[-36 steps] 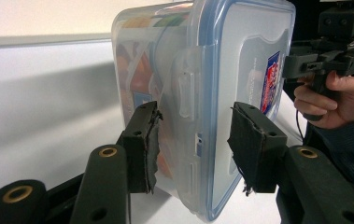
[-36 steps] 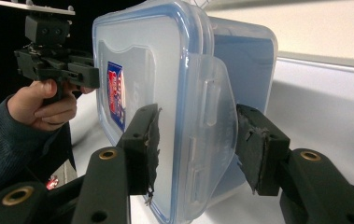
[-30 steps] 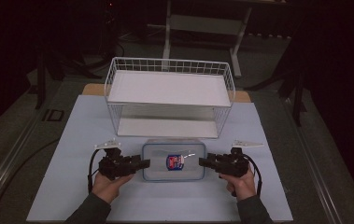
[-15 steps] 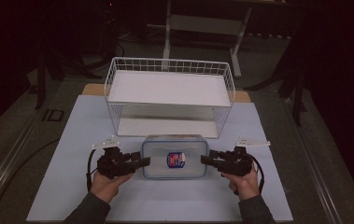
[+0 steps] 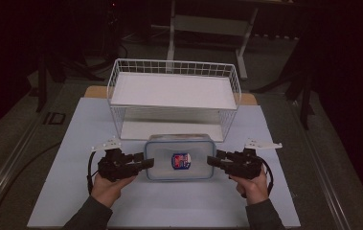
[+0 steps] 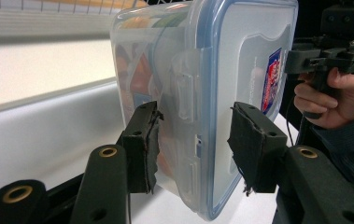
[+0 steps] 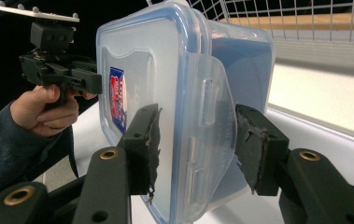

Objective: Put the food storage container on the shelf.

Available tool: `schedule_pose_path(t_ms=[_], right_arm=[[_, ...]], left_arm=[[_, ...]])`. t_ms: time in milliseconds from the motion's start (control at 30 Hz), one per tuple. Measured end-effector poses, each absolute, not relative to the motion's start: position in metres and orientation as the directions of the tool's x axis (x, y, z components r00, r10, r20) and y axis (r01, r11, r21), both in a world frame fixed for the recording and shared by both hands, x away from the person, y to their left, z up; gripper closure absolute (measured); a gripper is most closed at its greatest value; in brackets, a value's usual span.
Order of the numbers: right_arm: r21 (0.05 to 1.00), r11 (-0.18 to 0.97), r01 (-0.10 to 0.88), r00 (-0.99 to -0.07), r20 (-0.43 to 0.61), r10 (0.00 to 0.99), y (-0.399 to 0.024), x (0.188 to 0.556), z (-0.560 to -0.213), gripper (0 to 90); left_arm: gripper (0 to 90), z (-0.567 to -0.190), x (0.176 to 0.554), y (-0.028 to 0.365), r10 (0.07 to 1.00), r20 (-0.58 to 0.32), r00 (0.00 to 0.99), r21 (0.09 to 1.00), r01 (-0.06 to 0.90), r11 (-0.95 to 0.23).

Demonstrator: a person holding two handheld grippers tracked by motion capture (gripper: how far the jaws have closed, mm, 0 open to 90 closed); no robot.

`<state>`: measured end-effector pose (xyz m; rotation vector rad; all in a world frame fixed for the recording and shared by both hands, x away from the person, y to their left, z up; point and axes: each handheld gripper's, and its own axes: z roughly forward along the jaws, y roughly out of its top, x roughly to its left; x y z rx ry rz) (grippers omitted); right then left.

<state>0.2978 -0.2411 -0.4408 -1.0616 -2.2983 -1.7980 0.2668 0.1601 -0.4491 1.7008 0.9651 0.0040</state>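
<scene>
The table (image 5: 73, 191) is covered by a smooth pale sheet, matte and flat. At its far side stands a white wire basket (image 5: 174, 98), a rigid grid of thin rods with a solid white shelf across its upper level. Just in front of it sits the clear plastic container (image 5: 180, 156), a rounded rectangular box with a blue-rimmed snap lid and a small red-and-blue label in the middle of the lid; colourful contents show dimly through the wall in the left gripper view. It looks stiff and slick, moderately light, with hinged latch flaps on its short ends that could flex or pop if squeezed. The surest hold is probably across each short end, pads above and below the rim, one tool per side. The left tool (image 5: 138, 161) is clamped on the container's left end, its rough black pads (image 6: 142, 147) on lid and base. The right tool (image 5: 216, 160) grips the opposite end the same way, jaws closed around the latch flap.
</scene>
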Motion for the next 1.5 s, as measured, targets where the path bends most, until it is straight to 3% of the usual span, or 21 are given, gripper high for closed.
schedule_pose_path(t_ms=[1500], right_arm=[[0.929, 0.067, 0.365, -0.823, 0.288, 0.49, -0.226, 0.324, -0.354, 51.6]], left_arm=[[52.4, -0.349, 0.297, 0.171, 0.627, -0.296, 0.721, 0.913, 0.407, -0.036]])
